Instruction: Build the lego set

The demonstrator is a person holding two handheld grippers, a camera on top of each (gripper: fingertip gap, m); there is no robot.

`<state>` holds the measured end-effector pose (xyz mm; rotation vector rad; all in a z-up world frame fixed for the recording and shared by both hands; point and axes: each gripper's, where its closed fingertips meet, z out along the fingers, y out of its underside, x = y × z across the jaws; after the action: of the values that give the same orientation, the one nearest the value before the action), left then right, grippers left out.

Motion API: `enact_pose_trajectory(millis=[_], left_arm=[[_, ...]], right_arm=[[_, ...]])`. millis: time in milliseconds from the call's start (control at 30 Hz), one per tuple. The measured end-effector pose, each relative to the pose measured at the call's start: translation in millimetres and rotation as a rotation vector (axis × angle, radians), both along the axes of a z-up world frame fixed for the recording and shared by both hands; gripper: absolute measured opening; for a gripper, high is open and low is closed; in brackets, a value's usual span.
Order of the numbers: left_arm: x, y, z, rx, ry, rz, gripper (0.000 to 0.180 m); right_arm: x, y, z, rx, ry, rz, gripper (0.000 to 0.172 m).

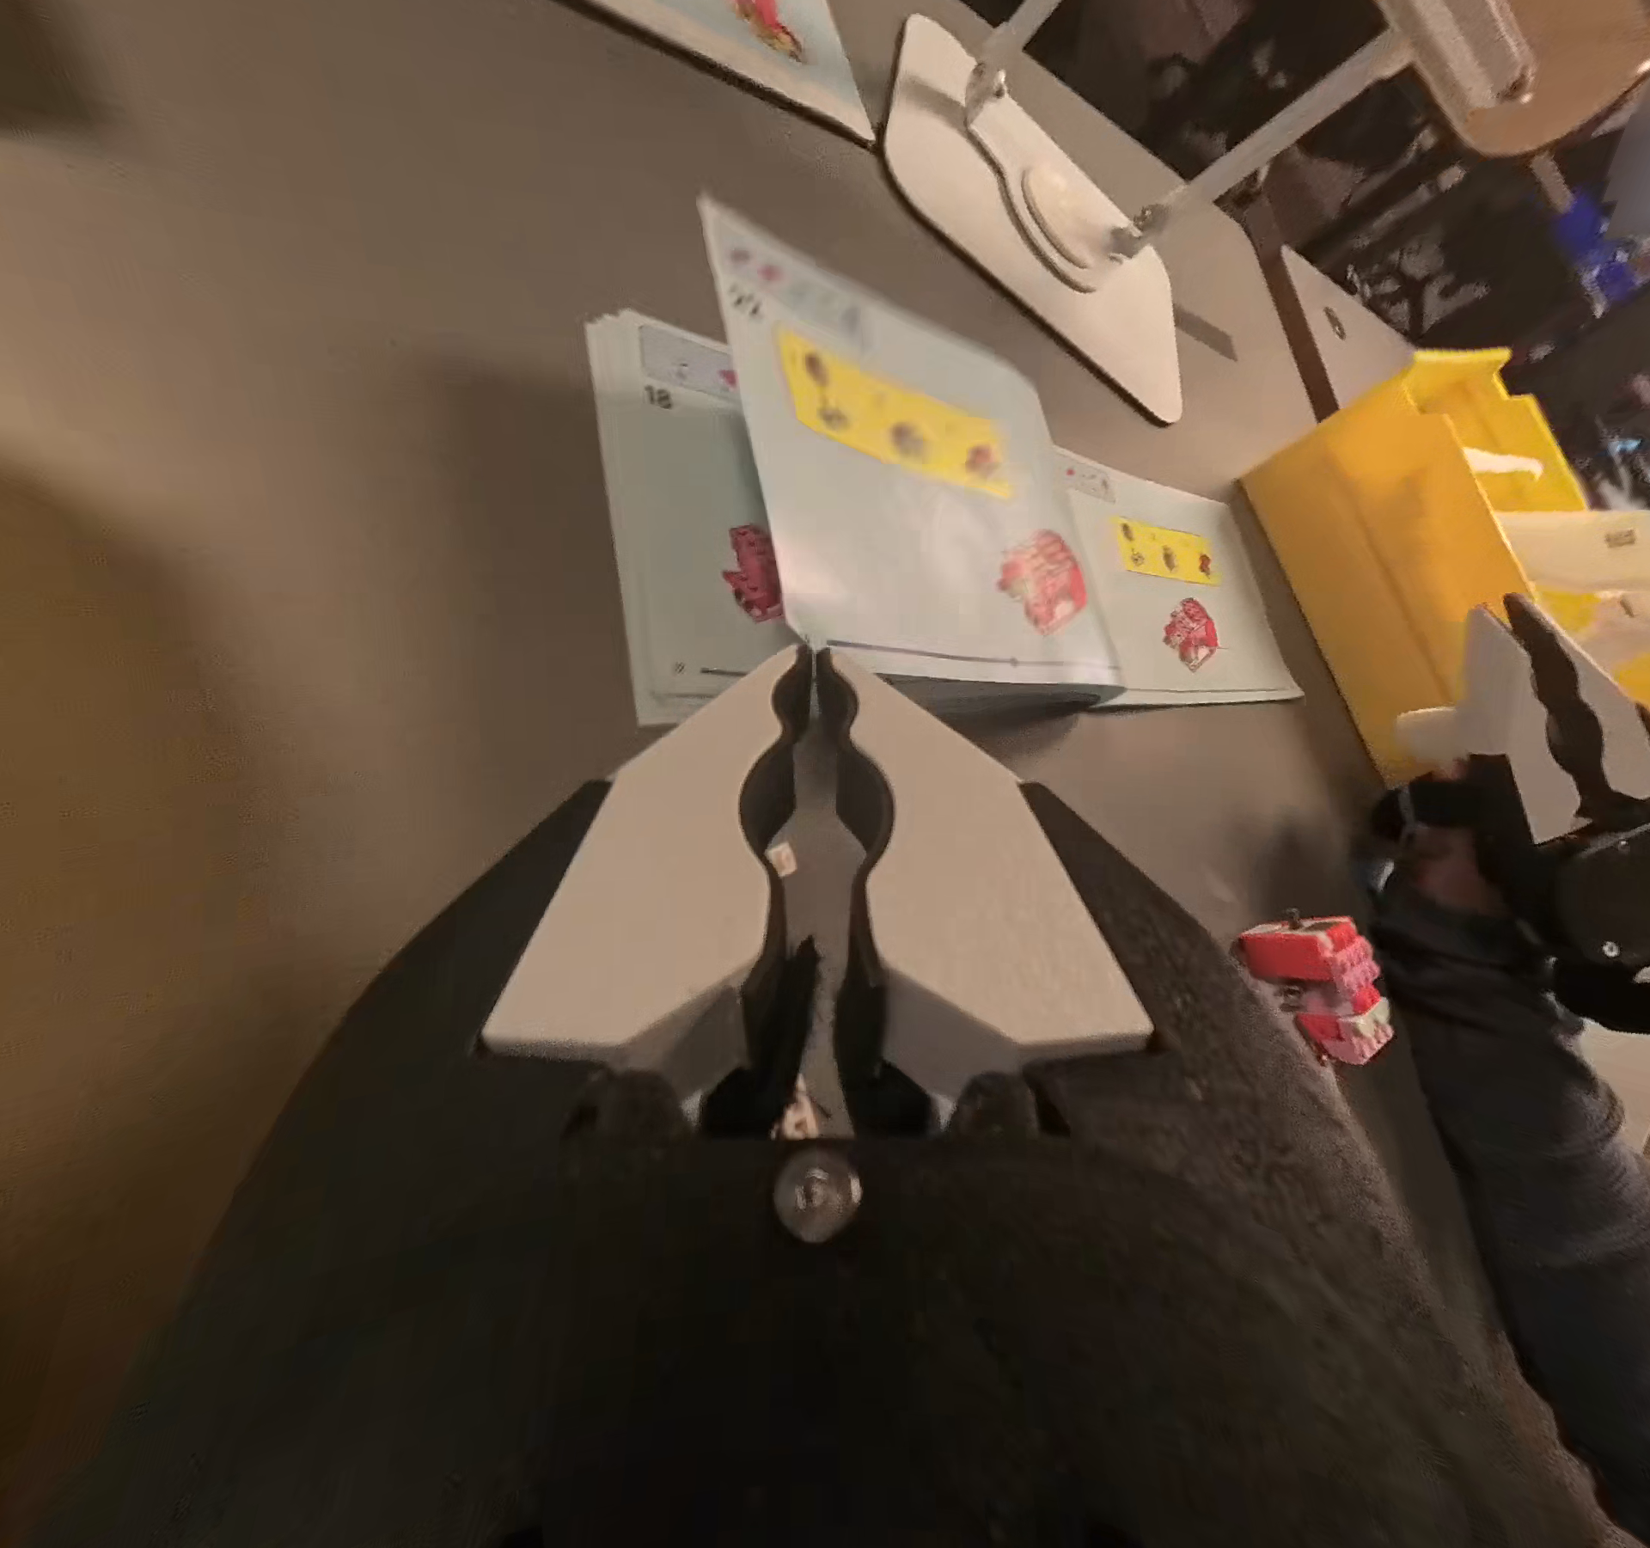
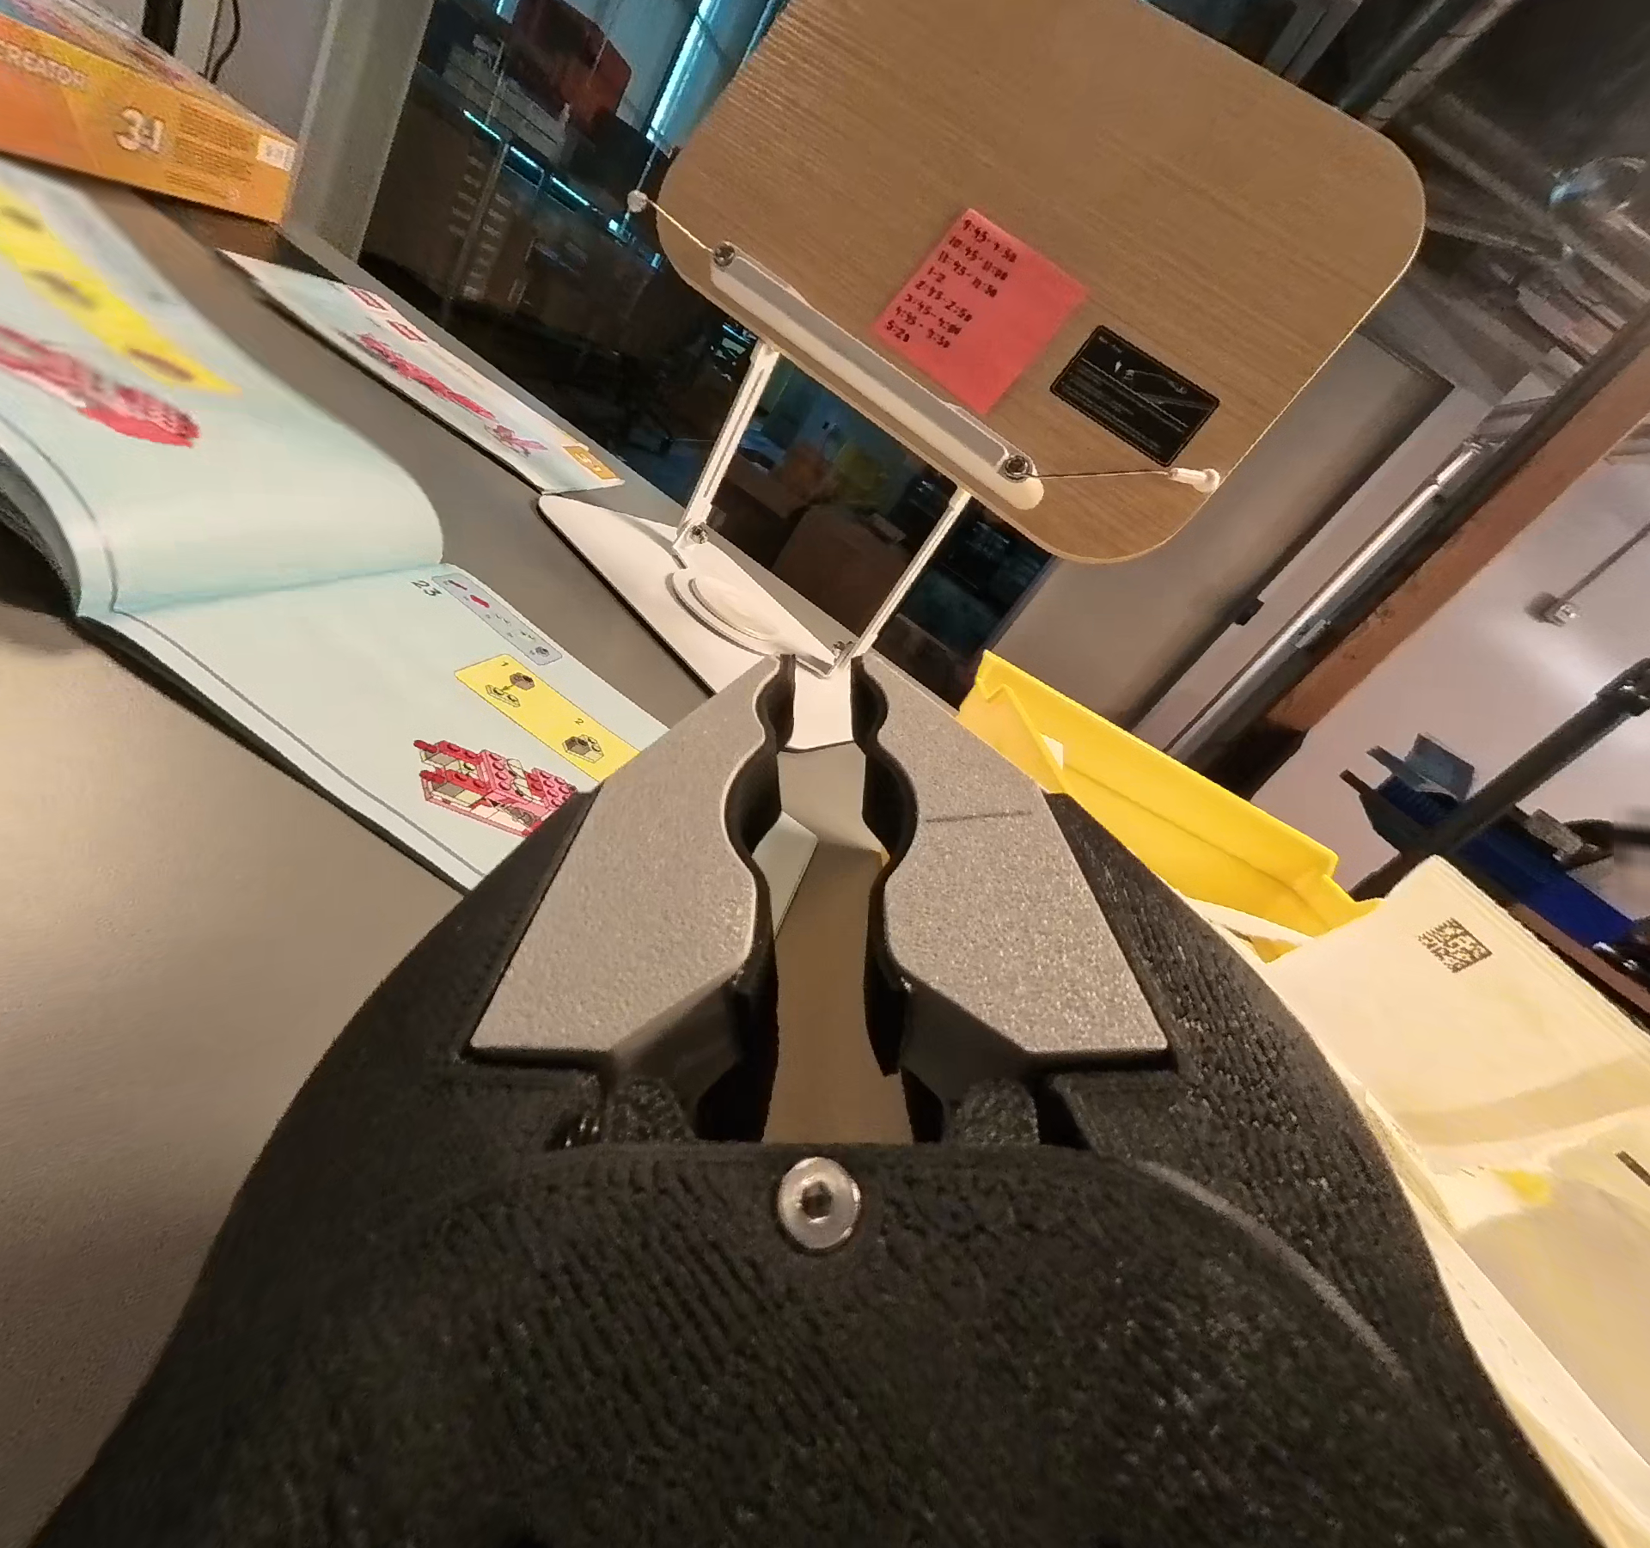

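Note:
My left gripper (image 1: 814, 657) is shut on the lower corner of a pale blue page (image 1: 902, 505) of an open instruction booklet (image 1: 1179, 612), and that page stands lifted off the rest. My right gripper (image 2: 821, 666) hangs above the table with its fingers a little apart and nothing between them. It also shows in the left wrist view (image 1: 1509, 639), held by a dark-gloved hand (image 1: 1473, 925). A small red and pink brick model (image 1: 1312, 987) lies on the dark table beside that hand. The booklet (image 2: 295, 639) lies to the left of my right gripper.
A wooden-board stand (image 2: 1027, 237) on a white base (image 1: 1027, 201) stands behind the booklet. A yellow bin (image 2: 1161, 800) and cream packets (image 2: 1429, 1059) are at the right. A second booklet (image 2: 464, 380) and an orange box (image 2: 161, 130) lie at the far left. The gap from one gripper's tips to the other's is roughly 35 cm.

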<state>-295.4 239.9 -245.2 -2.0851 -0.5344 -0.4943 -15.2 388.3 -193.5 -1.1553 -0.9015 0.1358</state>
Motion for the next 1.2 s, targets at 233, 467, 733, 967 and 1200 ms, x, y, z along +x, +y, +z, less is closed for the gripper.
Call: enact_pose_trajectory(millis=[233,467,733,967,1200], left_arm=[[10.7,-6.2,27.0,0.122,0.255,0.032,0.027],[124.0,77.0,24.4,0.113,0.330,-0.323,0.039],[126.2,107.2,-42.2,-0.269,0.604,-0.303,0.064],[103.8,94.2,-43.3,-0.182,0.235,-0.195,0.054],[63.5,69.6,20.0,0.076,0.229,-0.199,0.077]], right_arm=[[-0.9,1.1,-3.1,-0.019,-0.004,-0.001,0.009],[0.8,0.9,-2.7,-0.021,0.004,-0.002,0.008],[0.2,0.7,-3.5,-0.028,0.004,0.005,0.007],[-2.4,0.7,-7.2,-0.037,-0.016,0.012,0.007],[1.3,1.7,-4.9,-0.037,0.008,0.007,0.007]])
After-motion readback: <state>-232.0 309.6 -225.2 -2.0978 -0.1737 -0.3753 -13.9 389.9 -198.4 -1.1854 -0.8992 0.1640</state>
